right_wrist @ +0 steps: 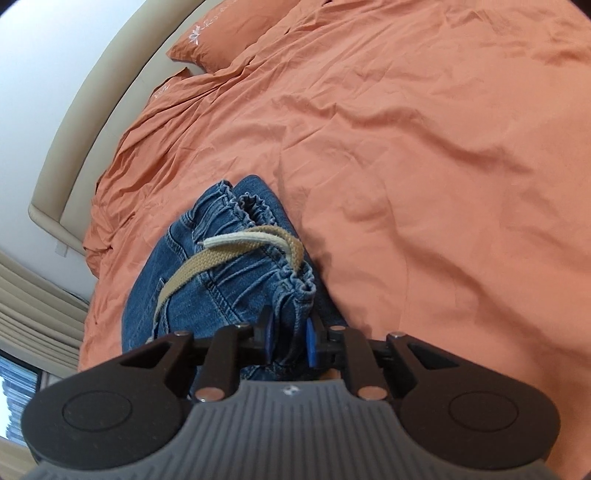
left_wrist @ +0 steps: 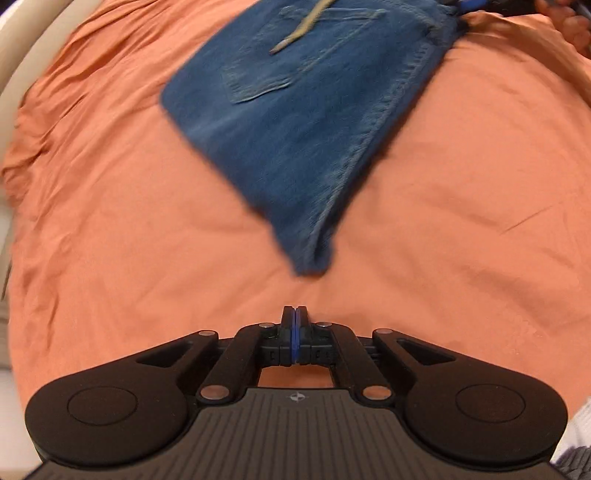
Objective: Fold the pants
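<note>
Blue denim pants [left_wrist: 295, 122] lie folded on the orange bedsheet [left_wrist: 110, 221], blurred in the left wrist view, a tan drawstring [left_wrist: 301, 26] across them. My left gripper [left_wrist: 294, 314] is shut and empty, just short of the pants' near corner. In the right wrist view my right gripper [right_wrist: 290, 332] is shut on the gathered elastic waistband [right_wrist: 291, 295] of the pants [right_wrist: 192, 273], denim filling the gap between the blue pads. The tan drawstring [right_wrist: 236, 247] lies over the waistband. The right gripper [left_wrist: 465, 5] shows at the far top of the left wrist view.
An orange pillow [right_wrist: 236, 37] lies at the head of the bed by the beige headboard [right_wrist: 92, 110]. Curtains [right_wrist: 33, 295] and a window are at the left. The sheet [right_wrist: 443, 166] stretches wrinkled to the right.
</note>
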`<state>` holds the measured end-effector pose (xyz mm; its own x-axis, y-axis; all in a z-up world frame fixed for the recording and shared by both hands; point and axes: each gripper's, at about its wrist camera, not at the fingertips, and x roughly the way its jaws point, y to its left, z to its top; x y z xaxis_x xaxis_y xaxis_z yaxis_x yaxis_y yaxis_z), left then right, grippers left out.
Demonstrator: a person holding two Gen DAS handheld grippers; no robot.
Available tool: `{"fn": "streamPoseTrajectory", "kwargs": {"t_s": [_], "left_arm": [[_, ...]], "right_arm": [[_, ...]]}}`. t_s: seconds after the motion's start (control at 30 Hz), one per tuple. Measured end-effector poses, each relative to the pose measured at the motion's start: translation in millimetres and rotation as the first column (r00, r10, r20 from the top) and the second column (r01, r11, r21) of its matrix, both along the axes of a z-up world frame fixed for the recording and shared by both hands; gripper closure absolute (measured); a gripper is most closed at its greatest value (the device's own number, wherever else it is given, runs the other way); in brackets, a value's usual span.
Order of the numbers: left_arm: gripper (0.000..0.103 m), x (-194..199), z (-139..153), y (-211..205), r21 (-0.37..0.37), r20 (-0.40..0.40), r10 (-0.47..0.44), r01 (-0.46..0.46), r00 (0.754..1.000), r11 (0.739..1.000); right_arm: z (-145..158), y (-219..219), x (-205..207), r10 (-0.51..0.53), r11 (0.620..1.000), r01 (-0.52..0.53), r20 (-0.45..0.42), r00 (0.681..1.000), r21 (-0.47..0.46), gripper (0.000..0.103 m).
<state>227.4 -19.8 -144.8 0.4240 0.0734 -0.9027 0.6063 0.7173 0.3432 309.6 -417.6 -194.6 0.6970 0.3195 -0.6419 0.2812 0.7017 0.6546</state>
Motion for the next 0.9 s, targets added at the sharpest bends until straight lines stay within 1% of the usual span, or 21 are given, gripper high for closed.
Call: {"fn": "streamPoseTrajectory", "kwargs": {"t_s": [0.07,0.1,0.13,0.2,0.23,0.3,0.33,0.37,0.4,0.47,0.5,0.53,0.57,0.6,0.63,0.67,0.7,0.73,0.8,0.83,0.9], "left_arm": [[0.100,3.5,14.6,8.5,-0.069,0.010,0.047,-0.046,0.999,0.997],[0.093,6.2,22.5,10.8,-0.093,0.024,0.067,-0.065,0.997,0.994],[0.091,10.1,30.1,12.9,-0.120,0.038,0.092,-0.086,0.995,0.989],[0.087,21.7,43.0,18.1,-0.189,0.046,0.156,-0.145,0.987,0.971],[0.084,28.3,48.6,21.4,-0.229,0.036,0.189,-0.177,0.981,0.957],[0.068,41.3,56.3,27.8,-0.314,0.006,0.256,-0.241,0.967,0.918],[0.064,48.6,58.1,31.2,-0.352,-0.011,0.282,-0.268,0.959,0.897],[0.058,53.2,59.9,34.0,-0.382,-0.024,0.304,-0.290,0.952,0.877],[0.054,59.8,60.6,36.4,-0.406,-0.030,0.322,-0.306,0.946,0.861],[0.050,72.6,63.0,41.6,-0.455,-0.046,0.353,-0.334,0.934,0.825],[0.046,80.2,63.6,45.3,-0.483,-0.062,0.373,-0.355,0.926,0.800],[0.043,85.4,65.4,48.8,-0.514,-0.079,0.394,-0.377,0.915,0.771],[0.036,91.8,66.1,52.6,-0.546,-0.097,0.415,-0.397,0.904,0.737],[0.030,96.7,66.6,55.2,-0.573,-0.112,0.434,-0.415,0.894,0.707],[0.029,103.9,65.5,58.2,-0.592,-0.120,0.449,-0.427,0.885,0.684],[0.027,110.5,64.3,59.6,-0.602,-0.120,0.460,-0.433,0.880,0.671],[0.024,117.2,61.9,59.3,-0.604,-0.118,0.464,-0.435,0.878,0.668],[0.024,123.2,58.7,58.5,-0.599,-0.117,0.464,-0.435,0.878,0.672],[0.024,135.2,50.1,57.4,-0.582,-0.122,0.475,-0.451,0.871,0.677],[0.024,139.9,45.6,57.0,-0.574,-0.125,0.479,-0.457,0.869,0.679],[0.024,147.1,36.1,54.8,-0.564,-0.121,0.475,-0.454,0.871,0.689]], "right_arm": [[3.7,2.7,-1.3,0.014,0.999,-0.014,0.000,1.000,-0.040,0.091],[5.3,3.6,-2.0,0.019,0.998,-0.019,-0.004,1.000,-0.056,0.091],[6.5,3.9,-2.9,0.023,0.997,-0.023,-0.008,1.000,-0.068,0.091],[6.2,2.6,-4.8,0.026,0.996,-0.027,-0.017,1.000,-0.081,0.091],[4.3,0.0,-6.2,0.019,0.998,-0.020,-0.023,1.000,-0.067,0.091],[-1.0,-11.2,-10.6,-0.010,1.000,0.011,-0.043,0.999,0.028,0.091],[-1.3,-16.1,-14.2,-0.019,0.998,0.022,-0.048,0.999,0.065,0.088],[0.4,-19.4,-16.8,-0.021,0.996,0.026,-0.053,0.998,0.080,0.085],[4.0,-21.8,-19.3,-0.024,0.997,0.028,-0.060,0.998,0.068,0.081],[14.0,-26.6,-25.3,-0.046,0.999,0.047,-0.070,0.996,0.000,0.080],[17.7,-30.2,-27.4,-0.052,0.999,0.052,-0.061,0.997,-0.014,0.080],[20.2,-34.8,-27.8,-0.048,0.999,0.048,-0.051,0.998,-0.002,0.076],[22.0,-39.3,-26.5,-0.037,0.999,0.038,-0.038,0.999,0.028,0.073],[24.1,-43.3,-24.2,-0.021,0.998,0.022,-0.018,1.000,0.060,0.064],[26.9,-45.7,-20.8,-0.003,0.997,0.003,0.000,1.000,0.075,0.055],[30.2,-46.5,-16.2,0.019,0.997,-0.020,0.015,1.000,0.072,0.051],[33.8,-45.2,-10.1,0.048,0.997,-0.049,0.026,0.998,0.052,0.040],[37.0,-41.9,-2.6,0.086,0.996,-0.087,0.035,0.996,0.022,0.034],[41.5,-35.4,13.0,0.162,0.986,-0.161,0.051,0.985,-0.037,0.034],[42.4,-32.6,21.6,0.199,0.979,-0.196,0.044,0.979,-0.052,0.033],[40.1,-27.7,40.2,0.262,0.964,-0.260,0.028,0.965,-0.052,0.030]]}}
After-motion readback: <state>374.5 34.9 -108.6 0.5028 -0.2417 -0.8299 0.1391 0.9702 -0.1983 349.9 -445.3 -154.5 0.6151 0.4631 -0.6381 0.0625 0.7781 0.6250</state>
